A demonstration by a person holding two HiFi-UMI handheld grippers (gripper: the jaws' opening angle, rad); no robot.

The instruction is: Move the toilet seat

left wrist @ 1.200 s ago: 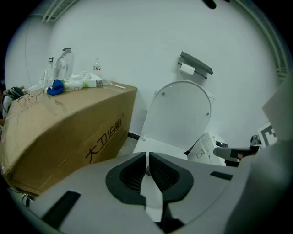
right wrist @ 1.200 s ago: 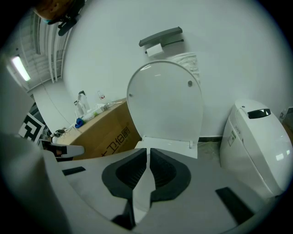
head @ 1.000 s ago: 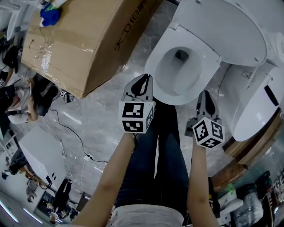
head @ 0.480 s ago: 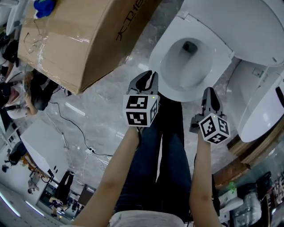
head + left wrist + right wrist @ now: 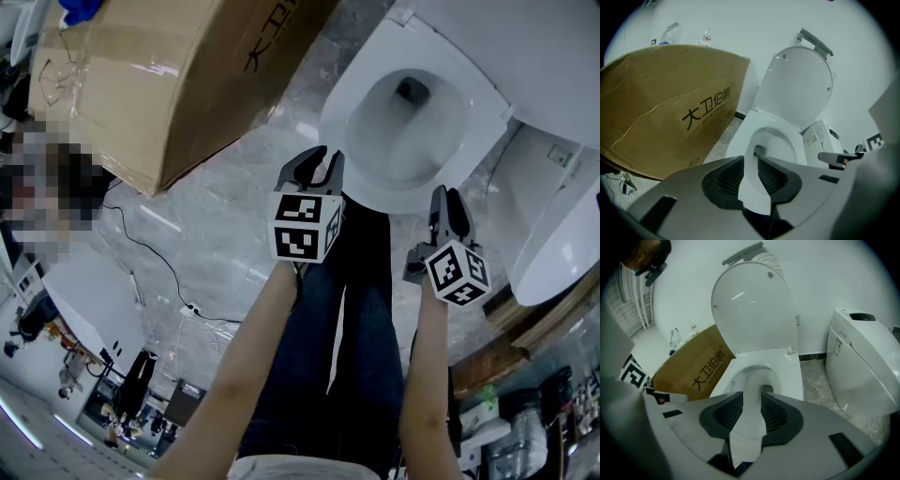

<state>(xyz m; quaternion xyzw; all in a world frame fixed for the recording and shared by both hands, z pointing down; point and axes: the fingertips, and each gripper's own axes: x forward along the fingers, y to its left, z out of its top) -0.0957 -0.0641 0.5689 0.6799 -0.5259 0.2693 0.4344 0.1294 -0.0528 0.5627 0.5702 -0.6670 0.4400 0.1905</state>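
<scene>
A white toilet stands open in front of me. Its seat (image 5: 345, 101) lies flat on the bowl and its lid (image 5: 534, 47) stands raised behind. In the head view my left gripper (image 5: 321, 163) hovers just short of the seat's near left rim. My right gripper (image 5: 448, 201) hangs by the near right rim. Neither touches the toilet. Along the left gripper's jaws I see the seat (image 5: 740, 136) and lid (image 5: 801, 89). The right gripper view shows the seat (image 5: 790, 371) and lid (image 5: 754, 310). The jaws of both the left gripper (image 5: 751, 176) and the right gripper (image 5: 752, 416) are opening, with nothing between them.
A large cardboard box (image 5: 178, 66) lies on the marble floor left of the toilet. A second white toilet unit (image 5: 553, 253) stands at the right on a wooden pallet (image 5: 525, 328). Cables (image 5: 159, 272) trail over the floor at left. My legs are below the grippers.
Both grippers have edged forward toward the toilet's front rim. Their jaws, shut a second ago, now stand slightly apart.
</scene>
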